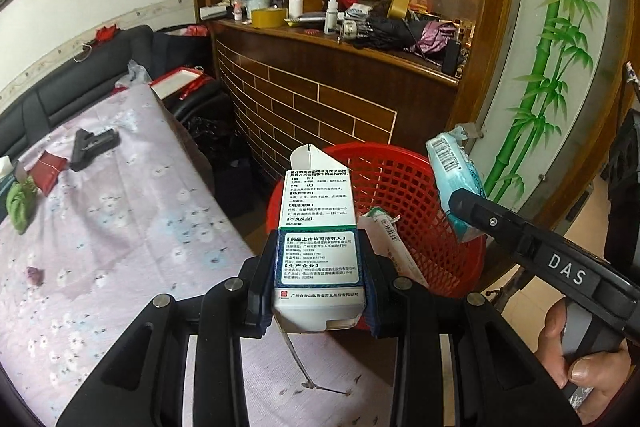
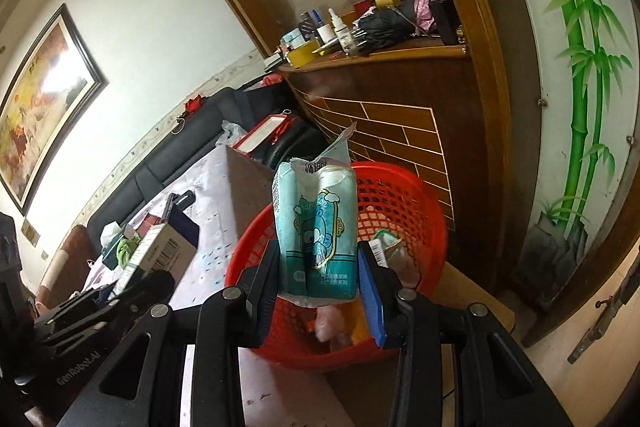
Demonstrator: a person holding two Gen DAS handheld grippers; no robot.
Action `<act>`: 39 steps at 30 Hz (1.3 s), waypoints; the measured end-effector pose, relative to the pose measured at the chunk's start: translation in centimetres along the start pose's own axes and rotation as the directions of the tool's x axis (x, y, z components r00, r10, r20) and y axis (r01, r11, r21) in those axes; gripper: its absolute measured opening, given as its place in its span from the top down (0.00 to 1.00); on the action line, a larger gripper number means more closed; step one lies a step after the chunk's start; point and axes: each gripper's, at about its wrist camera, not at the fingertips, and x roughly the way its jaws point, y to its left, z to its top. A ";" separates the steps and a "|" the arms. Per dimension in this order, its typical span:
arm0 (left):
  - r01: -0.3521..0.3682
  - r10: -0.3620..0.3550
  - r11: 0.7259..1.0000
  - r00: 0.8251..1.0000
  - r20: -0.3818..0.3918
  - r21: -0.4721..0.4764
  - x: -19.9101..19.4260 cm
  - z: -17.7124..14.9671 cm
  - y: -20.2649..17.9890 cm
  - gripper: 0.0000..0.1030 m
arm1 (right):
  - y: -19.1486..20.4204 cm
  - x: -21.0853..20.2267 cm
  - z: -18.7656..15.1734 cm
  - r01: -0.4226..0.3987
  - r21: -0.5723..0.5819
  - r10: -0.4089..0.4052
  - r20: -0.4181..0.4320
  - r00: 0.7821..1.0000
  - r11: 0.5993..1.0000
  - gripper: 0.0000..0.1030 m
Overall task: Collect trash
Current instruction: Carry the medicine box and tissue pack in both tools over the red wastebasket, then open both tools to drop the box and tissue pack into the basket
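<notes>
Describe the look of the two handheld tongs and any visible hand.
Both tongs, left and right, are matte black plastic with silver pivot bolts and blue pads. White lettering reads "DAS" on one body and "GenRobot.AI" on the other. A bare hand shows, with no sleeve or cable visible.

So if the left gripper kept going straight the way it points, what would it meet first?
Probably the red basket: the box it holds already reaches toward the near rim. Depth is hard to judge.

A red lattice basket (image 1: 400,187) sits beside a lilac cloth (image 1: 120,227) with pale flowers. The box (image 1: 320,247) is white and green; the tissue pack (image 2: 316,227) teal. Green bamboo (image 1: 552,67) decorates the right panel.
</notes>
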 end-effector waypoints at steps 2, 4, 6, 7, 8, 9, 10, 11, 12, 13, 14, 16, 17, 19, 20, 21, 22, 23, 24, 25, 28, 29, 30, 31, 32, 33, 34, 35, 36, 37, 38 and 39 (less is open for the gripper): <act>0.007 -0.007 1.000 1.000 -0.009 -0.005 0.7 0.2 -0.1 0.68 | -0.4 0.4 0.4 -0.001 0.008 0.001 -0.005 1.000 1.000 0.60; 0.010 -0.010 1.000 1.000 -0.016 -0.007 1.3 0.3 -0.3 0.68 | -0.7 0.8 0.7 -0.005 0.012 0.005 -0.013 1.000 1.000 0.60; 0.019 -0.019 1.000 0.999 -0.026 -0.011 1.9 0.4 -0.4 0.68 | -1.0 1.1 0.9 -0.008 0.013 0.008 -0.017 1.000 1.000 0.60; 0.024 -0.025 1.000 0.999 -0.030 -0.014 2.1 0.4 -0.4 0.68 | -1.0 1.2 1.0 -0.009 0.013 0.009 -0.019 1.000 1.000 0.60; 0.028 -0.029 0.999 0.999 -0.034 -0.016 2.3 0.5 -0.5 0.68 | -1.1 1.2 1.1 -0.010 0.013 0.010 -0.020 1.000 1.000 0.60; 0.032 -0.032 0.999 0.999 -0.038 -0.017 2.6 0.5 -0.6 0.68 | -1.1 1.3 1.1 -0.010 0.013 0.011 -0.021 1.000 1.000 0.60; 0.034 -0.035 0.999 0.999 -0.041 -0.018 2.9 0.6 -0.7 0.68 | -1.2 1.4 1.2 -0.010 0.015 0.011 -0.023 1.000 1.000 0.60; 0.036 -0.036 0.999 0.998 -0.043 -0.018 3.0 0.5 -0.7 0.68 | -1.3 1.4 1.2 -0.011 0.018 0.011 -0.024 1.000 1.000 0.60; 0.039 -0.040 0.999 0.998 -0.047 -0.018 3.3 0.5 -0.8 0.68 | -1.4 1.4 1.2 -0.011 0.021 0.012 -0.026 1.000 1.000 0.60; 0.039 -0.040 0.999 0.998 -0.050 -0.018 3.5 0.5 -0.8 0.68 | -1.6 1.5 1.3 -0.011 0.025 0.012 -0.028 1.000 1.000 0.60; 0.037 -0.038 0.999 0.998 -0.052 -0.017 3.6 0.5 -0.8 0.68 | -1.8 1.6 1.3 -0.010 0.029 0.011 -0.029 1.000 1.000 0.60; 0.038 -0.039 0.999 0.998 -0.058 -0.018 4.0 0.4 -0.9 0.68 | -2.0 1.6 1.5 -0.008 0.033 0.009 -0.030 1.000 0.999 0.60; 0.038 -0.039 0.999 0.997 -0.060 -0.019 4.2 0.4 -0.8 0.68 | -2.0 1.6 1.5 -0.007 0.034 0.008 -0.030 1.000 0.999 0.60; 0.037 -0.039 0.999 0.997 -0.061 -0.021 4.4 0.4 -0.8 0.68 | -2.2 1.7 1.6 -0.005 0.039 0.006 -0.032 0.999 0.999 0.59; 0.038 -0.039 0.999 0.997 -0.062 -0.021 4.5 0.5 -0.9 0.68 | -2.2 1.8 1.6 -0.005 0.041 0.006 -0.034 0.999 0.999 0.59; 0.039 -0.040 0.999 0.997 -0.064 -0.022 4.7 0.5 -0.9 0.68 | -2.2 1.9 1.6 -0.004 0.041 0.005 -0.037 0.999 0.999 0.59; 0.039 -0.041 0.999 0.997 -0.065 -0.022 4.7 0.5 -0.9 0.68 | -2.2 2.1 1.7 -0.002 0.041 0.004 -0.039 0.999 0.999 0.59; 0.040 -0.041 0.999 0.997 -0.066 -0.023 4.7 0.5 -0.9 0.68 | -2.2 2.2 1.7 -0.002 0.041 0.003 -0.041 0.999 0.999 0.59; 0.040 -0.041 0.999 0.997 -0.067 -0.023 4.8 0.4 -0.9 0.68 | -2.2 2.3 1.7 -0.003 0.041 0.005 -0.044 0.999 0.999 0.59; 0.041 -0.042 0.999 0.997 -0.069 -0.023 4.9 0.4 -1.0 0.68 | -2.1 2.4 1.7 -0.005 0.039 0.007 -0.046 0.999 0.999 0.59; 0.041 -0.042 0.999 0.997 -0.068 -0.018 5.0 0.4 -1.0 0.68 | -1.9 2.7 1.7 -0.009 0.035 0.010 -0.047 0.999 0.999 0.59; 0.040 -0.042 0.999 0.997 -0.068 -0.017 5.0 0.3 -1.0 0.68 | -1.9 2.7 1.7 -0.008 0.036 0.010 -0.048 0.999 0.999 0.59; 0.040 -0.041 0.999 0.997 -0.068 -0.016 5.0 0.3 -1.0 0.68 | -1.8 2.8 1.7 -0.007 0.038 0.009 -0.049 0.999 0.999 0.59; 0.041 -0.043 0.999 0.997 -0.068 -0.017 5.0 0.3 -1.0 0.68 | -1.9 2.9 1.8 -0.007 0.039 0.009 -0.049 0.999 0.999 0.59; 0.042 -0.043 0.999 0.997 -0.069 -0.018 5.0 0.3 -1.0 0.68 | -1.9 3.0 1.8 -0.006 0.039 0.008 -0.050 0.999 0.999 0.59; 0.042 -0.043 0.999 0.997 -0.069 -0.018 5.1 0.3 -1.0 0.68 | -1.9 3.1 1.8 -0.004 0.039 0.006 -0.051 0.999 0.999 0.59; 0.042 -0.044 0.999 0.997 -0.070 -0.018 5.0 0.3 -1.0 0.68 | -1.9 3.1 1.8 -0.003 0.039 0.005 -0.051 0.999 0.999 0.59; 0.043 -0.044 0.999 0.997 -0.069 -0.018 5.0 0.3 -1.0 0.68 | -1.9 3.2 1.8 -0.002 0.038 0.004 -0.052 0.999 0.999 0.59; 0.043 -0.044 0.999 0.997 -0.070 -0.017 5.0 0.3 -1.0 0.68 | -1.9 3.2 1.8 -0.001 0.038 0.003 -0.053 0.999 0.999 0.59; 0.043 -0.044 0.999 0.997 -0.070 -0.016 5.1 0.2 -1.0 0.68 | -1.9 3.3 1.8 0.002 0.038 0.000 -0.053 0.999 0.999 0.59; 0.044 -0.045 0.999 0.996 -0.071 -0.017 5.2 0.2 -1.1 0.68 | -1.9 3.3 1.8 0.003 0.038 -0.001 -0.054 0.999 0.999 0.59; 0.045 -0.046 0.999 0.996 -0.072 -0.017 5.3 0.2 -1.1 0.68 | -1.9 3.4 1.8 0.004 0.039 -0.002 -0.055 0.998 0.999 0.58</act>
